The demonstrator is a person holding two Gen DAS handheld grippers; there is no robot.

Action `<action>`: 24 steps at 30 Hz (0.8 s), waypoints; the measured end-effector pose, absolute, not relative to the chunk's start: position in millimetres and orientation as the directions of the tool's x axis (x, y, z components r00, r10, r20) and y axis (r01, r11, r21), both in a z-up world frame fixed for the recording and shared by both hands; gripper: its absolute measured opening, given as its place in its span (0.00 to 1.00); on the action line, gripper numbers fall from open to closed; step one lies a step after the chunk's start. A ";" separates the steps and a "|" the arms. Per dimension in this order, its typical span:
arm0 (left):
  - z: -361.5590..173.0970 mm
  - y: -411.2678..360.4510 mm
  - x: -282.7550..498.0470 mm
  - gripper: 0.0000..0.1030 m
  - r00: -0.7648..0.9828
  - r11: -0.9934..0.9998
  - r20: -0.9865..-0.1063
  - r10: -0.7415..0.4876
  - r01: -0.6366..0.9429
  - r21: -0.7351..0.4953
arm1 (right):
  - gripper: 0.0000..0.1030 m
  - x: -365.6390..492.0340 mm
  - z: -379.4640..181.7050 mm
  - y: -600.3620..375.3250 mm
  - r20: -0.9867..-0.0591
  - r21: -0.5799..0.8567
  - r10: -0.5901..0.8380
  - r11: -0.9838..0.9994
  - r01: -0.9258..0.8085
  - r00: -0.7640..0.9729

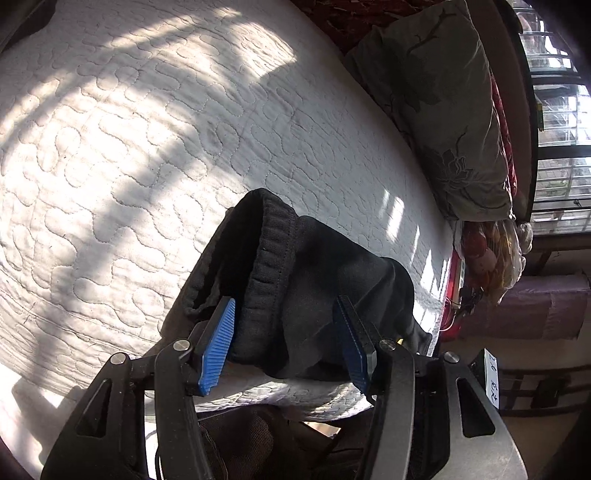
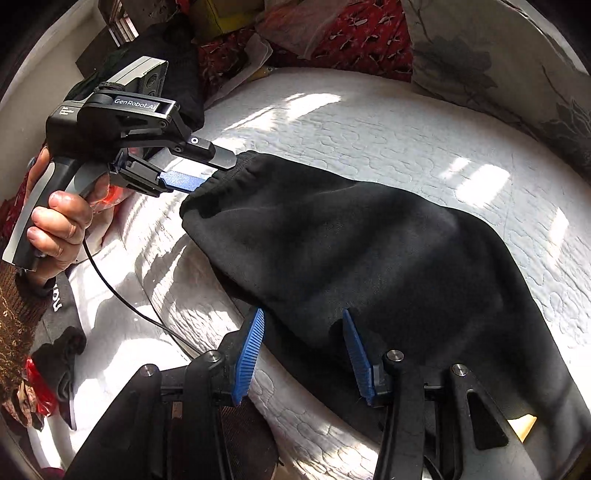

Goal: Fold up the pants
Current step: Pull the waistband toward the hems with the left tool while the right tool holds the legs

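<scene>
Black pants (image 2: 369, 240) lie on a white quilted bed (image 2: 369, 122). In the right wrist view the left gripper (image 2: 212, 171) is at their elastic waistband end (image 2: 236, 173), jaws apart around its edge. In the left wrist view the left gripper (image 1: 284, 332) is open, its blue pads (image 1: 218, 343) on either side of the ribbed waistband (image 1: 269, 251). My right gripper (image 2: 301, 354) is open, blue pads wide apart, with the near edge of the pants lying between them.
A grey flowered pillow (image 1: 443, 110) lies at the far side of the bed, with red patterned fabric (image 2: 362, 33) beyond it. Dark clothes and a red bag (image 2: 44, 387) lie at the left. A black cable (image 2: 122, 299) trails from the left gripper.
</scene>
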State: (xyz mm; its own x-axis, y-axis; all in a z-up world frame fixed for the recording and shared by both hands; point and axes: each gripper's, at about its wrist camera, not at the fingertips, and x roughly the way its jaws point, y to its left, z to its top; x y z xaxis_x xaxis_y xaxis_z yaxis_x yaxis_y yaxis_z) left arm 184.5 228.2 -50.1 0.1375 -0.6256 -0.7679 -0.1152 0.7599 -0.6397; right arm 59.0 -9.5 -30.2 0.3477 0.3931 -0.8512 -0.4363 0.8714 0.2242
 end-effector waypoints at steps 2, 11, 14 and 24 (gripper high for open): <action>-48.8 234.6 165.2 0.53 0.165 0.727 -0.739 -0.653 -0.136 -0.673 | 0.46 54.7 -29.5 -18.6 -0.857 0.206 0.372 0.881 -0.427 0.355; -65.9 216.6 131.5 0.62 0.223 0.607 -0.657 -0.720 -0.256 -0.752 | 0.50 42.0 -36.6 -89.1 -0.841 0.377 0.424 0.905 -0.197 0.336; -71.4 206.9 143.0 0.62 0.243 0.637 -0.702 -0.670 -0.298 -0.711 | 0.56 34.7 -38.0 -106.8 -0.823 0.430 0.452 0.892 -0.143 0.345; -86.4 210.6 154.1 0.62 0.237 0.622 -0.715 -0.657 -0.366 -0.693 | 0.57 26.4 -38.5 -93.7 -0.846 0.311 0.356 0.934 -0.175 0.397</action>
State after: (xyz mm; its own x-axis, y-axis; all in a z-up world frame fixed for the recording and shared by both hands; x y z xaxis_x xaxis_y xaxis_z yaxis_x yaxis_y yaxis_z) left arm 154.1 210.6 -86.4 0.2374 -0.6572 -0.7154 -0.3655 0.6219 -0.6926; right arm 26.4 -93.7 -38.5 0.3972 0.3557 -0.8460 -0.1752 0.9343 0.3106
